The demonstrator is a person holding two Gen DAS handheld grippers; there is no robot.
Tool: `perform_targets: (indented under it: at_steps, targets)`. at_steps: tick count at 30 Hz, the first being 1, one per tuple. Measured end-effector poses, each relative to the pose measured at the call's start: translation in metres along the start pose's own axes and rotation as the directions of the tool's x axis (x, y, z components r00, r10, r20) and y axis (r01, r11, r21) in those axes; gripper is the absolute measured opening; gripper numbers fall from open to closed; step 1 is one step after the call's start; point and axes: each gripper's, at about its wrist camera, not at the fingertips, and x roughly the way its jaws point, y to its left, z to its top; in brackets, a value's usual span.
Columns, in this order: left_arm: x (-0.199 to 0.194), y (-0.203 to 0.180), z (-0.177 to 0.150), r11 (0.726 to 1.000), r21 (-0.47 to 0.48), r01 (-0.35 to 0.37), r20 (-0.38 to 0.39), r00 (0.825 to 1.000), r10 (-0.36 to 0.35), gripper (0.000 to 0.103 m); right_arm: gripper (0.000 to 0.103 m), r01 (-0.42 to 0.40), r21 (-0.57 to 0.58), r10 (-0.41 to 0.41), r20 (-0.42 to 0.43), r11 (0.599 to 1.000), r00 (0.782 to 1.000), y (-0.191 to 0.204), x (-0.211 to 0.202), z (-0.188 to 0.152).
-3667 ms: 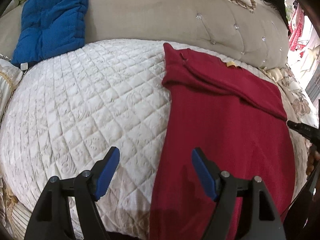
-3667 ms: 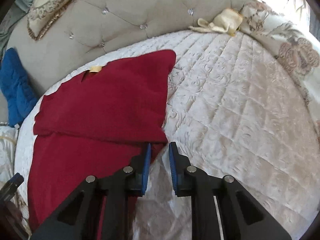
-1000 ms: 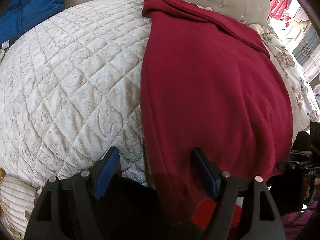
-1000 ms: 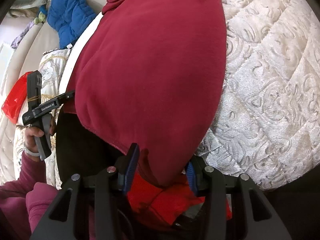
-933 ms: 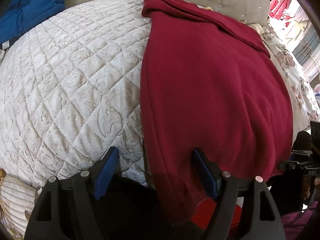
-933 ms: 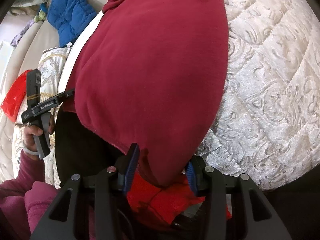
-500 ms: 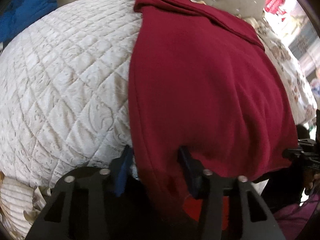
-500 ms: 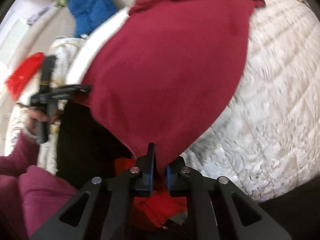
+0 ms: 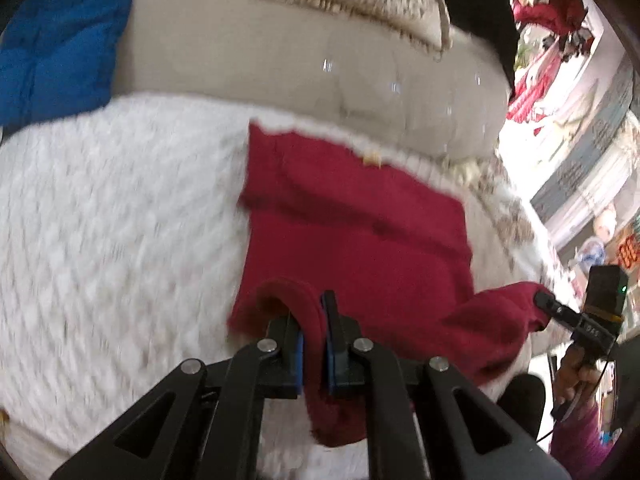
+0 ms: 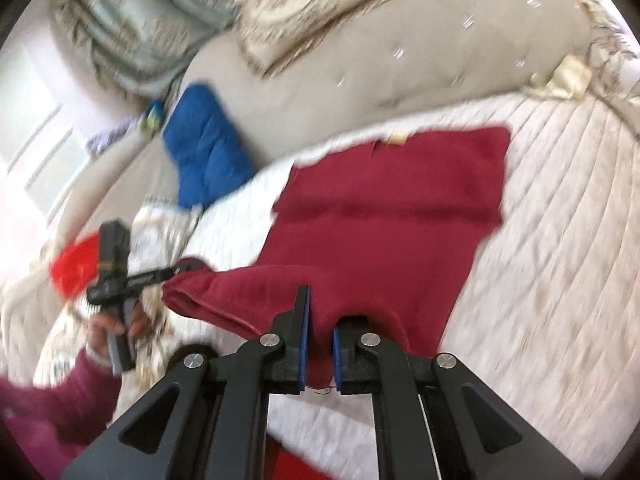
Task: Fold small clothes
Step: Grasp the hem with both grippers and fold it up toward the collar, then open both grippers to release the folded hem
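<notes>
The red garment's (image 9: 356, 248) near hem is being held clamped by the left gripper (image 9: 313, 354) and right gripper (image 10: 319, 354), its length running away toward the tufted headboard (image 9: 280, 56).

Black tongs (image 9: 313, 334) with blue pads (image 10: 304, 354), silver screws; magenta sleeve (image 10: 60, 396).

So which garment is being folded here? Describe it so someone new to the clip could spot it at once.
Start at the white quilted bed cover in front of the beige tufted headboard. Spread on it lies a dark red top, its near hem pinched in the left gripper and the right gripper. It is the only red cloth on the quilt; the blue cushion leans aside, by the headboard.
</notes>
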Motion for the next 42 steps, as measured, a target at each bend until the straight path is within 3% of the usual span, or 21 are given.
perform_targets:
  at_steps: [5, 8, 13, 16, 18, 20, 22, 24, 26, 29, 31, 34, 37, 38, 39, 40, 42]
  targets:
    - [0.042, -0.002, 0.071, 1.000, -0.026, -0.007, 0.066, 0.998, 0.009, 0.008, 0.000, 0.085, 0.019, -0.086, 0.058, 0.996, 0.995, -0.028, 0.020, 0.054]
    - [0.084, 0.002, 0.105, 0.999, -0.040, -0.033, 0.065, 0.997, 0.036, 0.008, 0.000, 0.122, 0.057, -0.126, 0.069, 0.991, 0.990, -0.054, 0.042, 0.087]
    - [0.141, 0.009, 0.138, 0.997, -0.051, -0.054, 0.039, 0.998, 0.056, 0.008, 0.000, 0.148, 0.124, -0.157, 0.064, 0.981, 0.986, -0.094, 0.076, 0.122]
    - [0.168, 0.021, 0.148, 0.996, -0.093, -0.008, 0.019, 1.000, 0.010, 0.009, 0.000, 0.191, 0.165, -0.196, 0.012, 0.968, 0.981, -0.123, 0.113, 0.140]
    - [0.180, 0.027, 0.155, 0.990, -0.122, 0.066, 0.006, 0.998, -0.066, 0.023, 0.008, 0.192, 0.164, -0.193, -0.014, 0.968, 0.981, -0.135, 0.124, 0.145]
    - [0.178, 0.029, 0.155, 0.983, -0.150, 0.105, 0.011, 0.994, -0.105, 0.056, 0.009, 0.173, 0.160, -0.173, -0.014, 0.972, 0.985, -0.138, 0.125, 0.148]
    - [0.168, 0.027, 0.157, 0.985, -0.127, 0.117, 0.051, 0.992, -0.112, 0.066, 0.011, 0.134, 0.174, -0.142, 0.031, 0.976, 0.989, -0.139, 0.111, 0.147]
    - [0.154, 0.022, 0.158, 0.994, -0.090, 0.065, 0.103, 0.993, -0.056, 0.076, 0.018, 0.143, 0.164, -0.155, 0.059, 0.976, 0.986, -0.138, 0.096, 0.145]
    - [0.143, 0.020, 0.158, 0.997, -0.065, 0.042, 0.129, 0.991, -0.033, 0.077, 0.018, 0.193, 0.172, -0.214, 0.113, 0.966, 0.970, -0.137, 0.076, 0.143]
    - [0.142, 0.016, 0.154, 0.999, -0.035, -0.001, 0.128, 0.992, 0.005, 0.078, 0.014, 0.168, 0.120, -0.187, 0.176, 0.979, 0.966, -0.125, 0.064, 0.135]
    - [0.155, 0.014, 0.151, 0.997, -0.012, -0.072, 0.107, 0.992, 0.073, 0.078, 0.011, 0.184, 0.062, -0.191, 0.141, 0.981, 0.971, -0.116, 0.077, 0.135]
    - [0.184, 0.017, 0.145, 0.983, -0.001, -0.182, 0.050, 0.982, 0.182, 0.078, 0.011, 0.274, 0.034, -0.276, 0.085, 0.961, 0.958, -0.116, 0.112, 0.143]
    - [0.215, 0.025, 0.138, 0.969, 0.016, -0.248, -0.035, 0.968, 0.249, 0.078, 0.011, 0.358, 0.080, -0.363, 0.066, 0.930, 0.929, -0.136, 0.141, 0.157]
    - [0.224, 0.028, 0.136, 0.963, 0.024, -0.269, -0.051, 0.961, 0.270, 0.078, 0.011, 0.406, 0.094, -0.411, 0.043, 0.909, 0.911, -0.145, 0.152, 0.159]
    - [0.230, 0.031, 0.134, 0.964, 0.025, -0.265, -0.061, 0.962, 0.266, 0.080, 0.011, 0.459, 0.114, -0.462, -0.003, 0.881, 0.887, -0.158, 0.164, 0.160]
    - [0.232, 0.033, 0.132, 0.967, 0.018, -0.255, -0.059, 0.965, 0.256, 0.082, 0.011, 0.458, 0.141, -0.457, -0.042, 0.878, 0.888, -0.170, 0.175, 0.158]
    - [0.229, 0.039, 0.133, 0.971, -0.008, -0.241, -0.057, 0.969, 0.240, 0.084, 0.011, 0.436, 0.148, -0.439, -0.009, 0.888, 0.898, -0.172, 0.173, 0.156]
